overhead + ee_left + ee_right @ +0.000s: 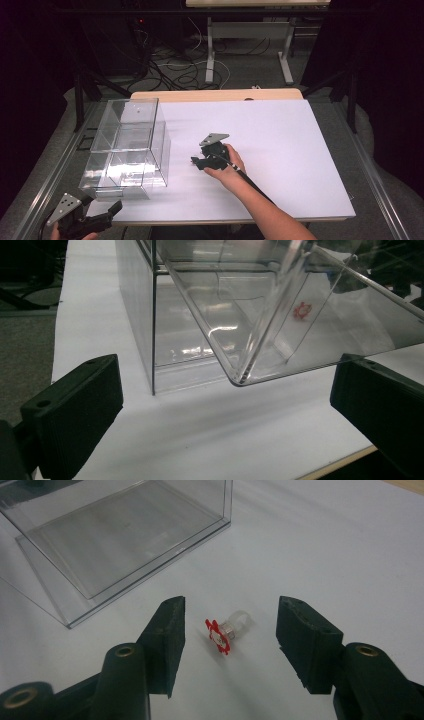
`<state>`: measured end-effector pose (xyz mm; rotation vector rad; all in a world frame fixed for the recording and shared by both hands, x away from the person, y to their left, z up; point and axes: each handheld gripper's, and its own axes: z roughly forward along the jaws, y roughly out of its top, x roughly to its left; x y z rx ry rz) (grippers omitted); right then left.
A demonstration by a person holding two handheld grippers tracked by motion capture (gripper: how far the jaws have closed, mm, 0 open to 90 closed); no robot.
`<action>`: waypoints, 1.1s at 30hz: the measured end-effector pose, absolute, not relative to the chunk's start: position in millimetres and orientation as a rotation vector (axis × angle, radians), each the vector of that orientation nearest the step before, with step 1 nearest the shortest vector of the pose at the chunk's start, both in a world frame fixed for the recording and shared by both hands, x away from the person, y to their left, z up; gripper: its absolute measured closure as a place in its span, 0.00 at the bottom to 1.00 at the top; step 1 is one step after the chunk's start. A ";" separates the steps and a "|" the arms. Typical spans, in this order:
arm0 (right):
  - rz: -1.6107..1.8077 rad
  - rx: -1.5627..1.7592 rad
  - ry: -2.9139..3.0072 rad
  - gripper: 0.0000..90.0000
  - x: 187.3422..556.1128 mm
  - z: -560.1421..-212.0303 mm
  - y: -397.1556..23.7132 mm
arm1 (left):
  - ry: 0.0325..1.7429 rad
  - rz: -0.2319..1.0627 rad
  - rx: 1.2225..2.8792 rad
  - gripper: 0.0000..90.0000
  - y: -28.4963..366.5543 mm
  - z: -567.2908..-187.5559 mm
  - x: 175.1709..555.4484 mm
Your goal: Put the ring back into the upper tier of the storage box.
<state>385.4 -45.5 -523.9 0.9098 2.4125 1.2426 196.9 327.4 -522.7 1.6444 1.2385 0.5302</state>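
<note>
Small red-flanged clear plastic ring [226, 631]: lies on the white sheet of the table [280, 135], just right of the clear acrylic box, between the right gripper's spread jaws and touching neither.
Right gripper [229, 625]: held low over the sheet with jaws wide apart on either side of the ring; this looks like a line-up for a pinch across the ring's body.
Right hand [226, 165]: wraps the gripper from behind near the middle of the table, cable trailing back along the forearm.
Clear acrylic box with a pulled-out drawer [131, 145]: stands on the left part of the sheet, its drawer drawn toward the person, probably left open to take the ring.
Left gripper [116, 206]: hangs at the near left corner, just before the drawer front, jaws spread and gripping nothing; likely parked there to steady or push the drawer.
Judged step: closing on the ring, not yet gripped.
Risk: the ring is small and rounded, so it may roll or flip away as the jaws meet.
</note>
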 end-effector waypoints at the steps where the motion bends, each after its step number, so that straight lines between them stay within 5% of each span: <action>1: 1.234 0.913 2.415 0.50 386.1 -524.4 -45.3 | 1.238 0.530 1.645 0.01 327.3 -522.7 196.8; 33: 1.152 0.970 2.506 0.58 399.1 -554.5 -30.8 | 1.231 0.527 1.639 0.01 327.5 -523.0 196.6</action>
